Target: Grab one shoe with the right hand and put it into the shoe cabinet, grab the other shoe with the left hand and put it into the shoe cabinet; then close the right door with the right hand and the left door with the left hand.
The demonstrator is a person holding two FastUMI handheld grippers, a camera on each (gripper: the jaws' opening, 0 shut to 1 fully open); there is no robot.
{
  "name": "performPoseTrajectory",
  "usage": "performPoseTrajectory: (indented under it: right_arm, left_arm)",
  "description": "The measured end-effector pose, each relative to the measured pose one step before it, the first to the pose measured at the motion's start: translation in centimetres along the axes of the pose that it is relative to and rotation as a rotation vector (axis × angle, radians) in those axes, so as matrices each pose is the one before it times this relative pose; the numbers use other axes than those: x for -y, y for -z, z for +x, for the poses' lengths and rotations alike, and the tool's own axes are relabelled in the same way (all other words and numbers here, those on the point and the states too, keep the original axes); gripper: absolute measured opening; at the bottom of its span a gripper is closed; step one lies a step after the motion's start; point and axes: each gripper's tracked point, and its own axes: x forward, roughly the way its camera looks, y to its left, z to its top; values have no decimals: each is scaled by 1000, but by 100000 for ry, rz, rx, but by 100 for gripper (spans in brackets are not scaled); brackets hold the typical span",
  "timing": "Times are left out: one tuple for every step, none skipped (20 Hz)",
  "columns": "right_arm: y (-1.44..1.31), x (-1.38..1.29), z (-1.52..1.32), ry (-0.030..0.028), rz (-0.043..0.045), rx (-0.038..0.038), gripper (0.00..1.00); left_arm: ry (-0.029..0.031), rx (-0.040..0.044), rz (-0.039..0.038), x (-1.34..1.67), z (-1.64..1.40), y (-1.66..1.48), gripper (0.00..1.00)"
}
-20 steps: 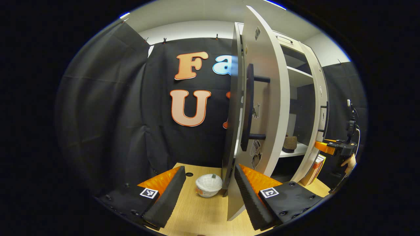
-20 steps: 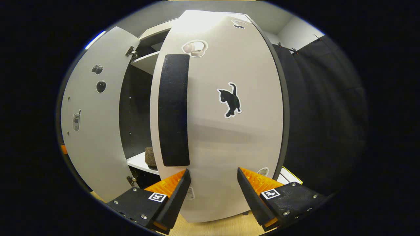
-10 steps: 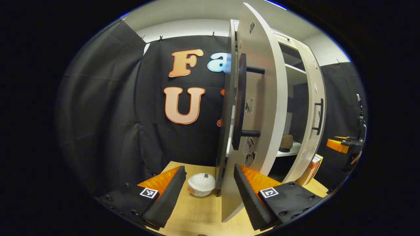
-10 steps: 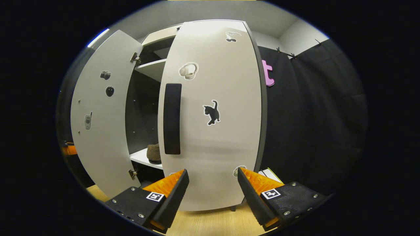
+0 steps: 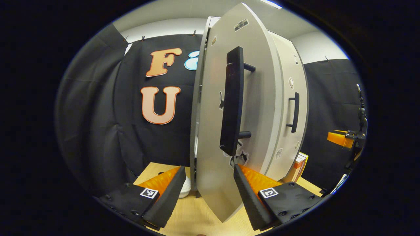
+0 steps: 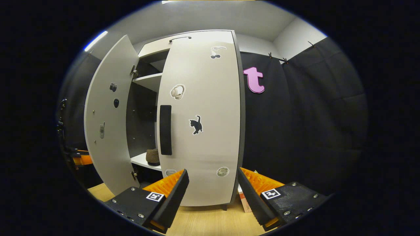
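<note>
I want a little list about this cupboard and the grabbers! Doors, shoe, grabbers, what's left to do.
right door: the right door looks closed, or nearly so
left door: the left door stands open, its edge between the fingers of the left gripper
shoe: a brown shoe sits on the white shelf inside the shoe cabinet
left gripper: open, at the left door, gripping nothing
right gripper: the right gripper is open, short of the right door, holding nothing
left to do: shut the left door
</note>
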Motion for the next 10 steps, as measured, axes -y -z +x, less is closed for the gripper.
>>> performPoseTrajectory:
  right_arm:
    - [0,492,-234,695,-683,-241,92]
    - [-5,409,-299,461,-210,-79,92]
    - [0,342,-201,220,202,-84,92]
    - [6,304,-200,254,358,-56,92]
    - [16,325,-186,465,162,50,92]
    - [108,370,-75,669,-36,-48,92]
    - [41,339,-87,531,-62,-57,92]
    - [74,318,28,687,20,-40,92]
    - [110,327,-66,495,17,-248,92]
    - [96,288,-43,567,-174,-78,92]
  left_arm:
    - [-298,279,452,305,637,-415,96]
    - [-308,-41,334,162,648,-67,96]
    - [-109,-331,214,184,637,-74,96]
    - [107,-171,265,239,461,17,96]
    - [273,-90,171,-351,1054,147,93]
    - [156,-120,184,26,362,80,93]
    - [141,-297,203,162,574,-40,96]
    - [100,174,-414,132,585,127,98]
    - [391,-49,-531,182,602,-24,99]
    - [624,80,-387,280,572,84,99]
